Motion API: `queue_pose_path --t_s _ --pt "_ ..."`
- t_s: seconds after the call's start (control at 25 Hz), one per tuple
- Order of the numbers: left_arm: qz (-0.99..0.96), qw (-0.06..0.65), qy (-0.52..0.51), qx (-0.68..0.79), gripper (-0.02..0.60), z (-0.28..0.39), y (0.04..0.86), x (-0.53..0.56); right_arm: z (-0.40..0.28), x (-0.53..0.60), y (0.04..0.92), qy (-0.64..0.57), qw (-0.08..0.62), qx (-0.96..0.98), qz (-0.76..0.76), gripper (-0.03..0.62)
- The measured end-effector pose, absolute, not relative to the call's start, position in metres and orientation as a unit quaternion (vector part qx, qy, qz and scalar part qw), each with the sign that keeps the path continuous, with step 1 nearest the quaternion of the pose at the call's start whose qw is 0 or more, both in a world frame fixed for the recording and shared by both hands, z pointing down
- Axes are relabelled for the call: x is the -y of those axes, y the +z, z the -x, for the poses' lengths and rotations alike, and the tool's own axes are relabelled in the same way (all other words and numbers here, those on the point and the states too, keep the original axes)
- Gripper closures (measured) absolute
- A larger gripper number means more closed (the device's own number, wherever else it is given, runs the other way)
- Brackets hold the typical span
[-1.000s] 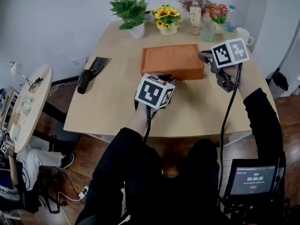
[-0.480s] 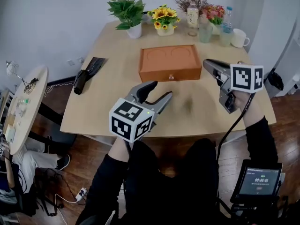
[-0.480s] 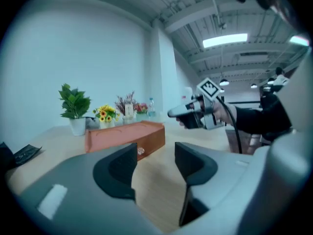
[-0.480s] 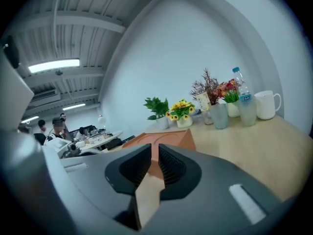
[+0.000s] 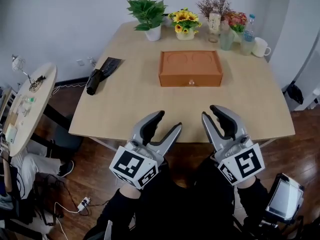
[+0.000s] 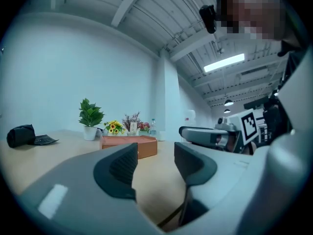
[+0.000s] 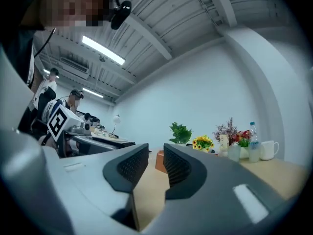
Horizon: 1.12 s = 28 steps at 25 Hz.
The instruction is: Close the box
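Note:
The orange-brown box [image 5: 191, 68] sits in the middle of the wooden table [image 5: 125, 109], its lid down flat and a small knob on its front face. Both grippers hang at the near table edge, well short of the box. My left gripper [image 5: 166, 121] is wide apart with nothing between its jaws, which are closing slightly. My right gripper [image 5: 210, 113] is open by a narrower gap and also holds nothing. In the left gripper view the box [image 6: 129, 146] shows beyond the left gripper [image 6: 155, 153]. In the right gripper view a sliver of the box [image 7: 160, 161] shows past the right gripper [image 7: 155, 155].
A potted plant [image 5: 149, 15], yellow flowers [image 5: 185, 23], bottles [image 5: 215, 20] and a white mug [image 5: 260, 47] line the far edge. A black folded object [image 5: 101, 74] lies at the table's left side. A round side table [image 5: 27, 109] stands at left.
Both grippers have drawn back from the box to the near table edge. The left jaws, shut a second ago, now stand apart. The box lies untouched.

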<state>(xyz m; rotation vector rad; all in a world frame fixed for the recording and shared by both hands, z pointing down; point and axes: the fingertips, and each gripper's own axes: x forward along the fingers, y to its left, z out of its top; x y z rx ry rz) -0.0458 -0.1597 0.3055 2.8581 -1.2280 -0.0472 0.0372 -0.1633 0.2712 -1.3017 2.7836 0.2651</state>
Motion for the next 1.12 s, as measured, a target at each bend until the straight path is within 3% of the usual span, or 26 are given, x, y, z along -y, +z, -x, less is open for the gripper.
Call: queue_pose_path --t_s 1.12 --pt "-0.915 0.009 0.006 0.403 0.38 0.035 0.325 0.149 -0.031 0.144 0.301 0.073 0.033 -0.885 0.459 0.493"
